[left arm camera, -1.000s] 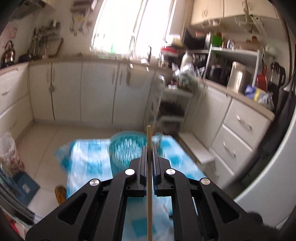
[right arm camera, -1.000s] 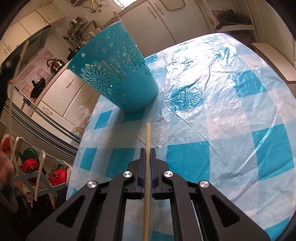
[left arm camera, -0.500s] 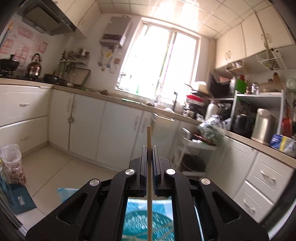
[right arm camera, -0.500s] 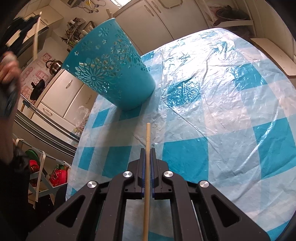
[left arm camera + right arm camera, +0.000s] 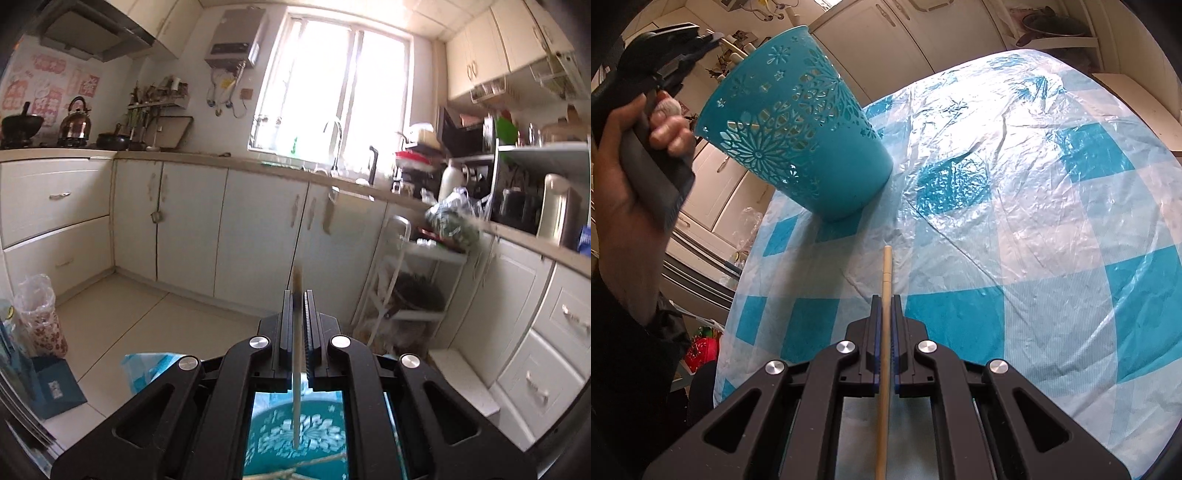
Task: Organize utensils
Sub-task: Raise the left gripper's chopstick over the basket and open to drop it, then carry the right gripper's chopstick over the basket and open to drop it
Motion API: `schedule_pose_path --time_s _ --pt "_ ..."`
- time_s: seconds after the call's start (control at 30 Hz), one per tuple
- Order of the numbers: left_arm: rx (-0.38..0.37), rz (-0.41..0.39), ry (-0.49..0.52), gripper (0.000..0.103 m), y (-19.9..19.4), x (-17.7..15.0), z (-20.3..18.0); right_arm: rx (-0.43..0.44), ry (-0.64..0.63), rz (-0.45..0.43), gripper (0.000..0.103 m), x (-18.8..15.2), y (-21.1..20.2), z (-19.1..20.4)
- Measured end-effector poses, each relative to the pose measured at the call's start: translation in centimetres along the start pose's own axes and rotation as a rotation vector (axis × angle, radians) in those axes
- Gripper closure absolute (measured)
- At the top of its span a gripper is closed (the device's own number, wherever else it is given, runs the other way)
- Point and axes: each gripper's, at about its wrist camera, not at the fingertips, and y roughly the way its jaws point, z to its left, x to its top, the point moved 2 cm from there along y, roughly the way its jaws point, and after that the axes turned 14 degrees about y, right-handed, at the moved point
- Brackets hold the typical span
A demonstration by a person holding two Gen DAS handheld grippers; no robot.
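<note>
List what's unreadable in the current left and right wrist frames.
- Left wrist: the left chopstick looks motion-blurred; whether the left tongs still pinch it is unclear.
- Left wrist: most of the basket is hidden by the tongs body and cut by the bottom edge.
- Right wrist: the basket interior is hidden by its wall.
- Right wrist: the right chopstick in the right tongs is cut off below.
</note>
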Motion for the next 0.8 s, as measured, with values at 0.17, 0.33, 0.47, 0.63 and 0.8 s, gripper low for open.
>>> schedule_pose_path --time_s 0.17,0.33,0.47,0.63,0.8 --pt "-0.034 0.098 0.062 0.097 0.0 -2.1 -1.0 -0.008 -0.004 -0.007 0.098 0.1 0.0 0.0" --pt "-0.053 0.163 0.078 0.085 -1.6 -4.0 -0.9 -0.072 -0.066 -0.043 0.097 0.1 -0.5 0.6" --pt "-0.019 0.157 0.031 0.054 -4.7 -5.0 1.3 -0.139 -0.123 -0.055 0.097 -0.1 -0.3 1.0" --pt "-0.005 0.19 0.004 0.049 -7.7 -7.4 4.2 -0.235 -0.247 -0.062 0.095 -0.9 0.0 2.4" --pt "-0.018 0.257 -0.003 0.049 -8.8 -10.2 5.9 -0.319 -0.364 -0.043 0.098 -1.5 0.6 3.9"
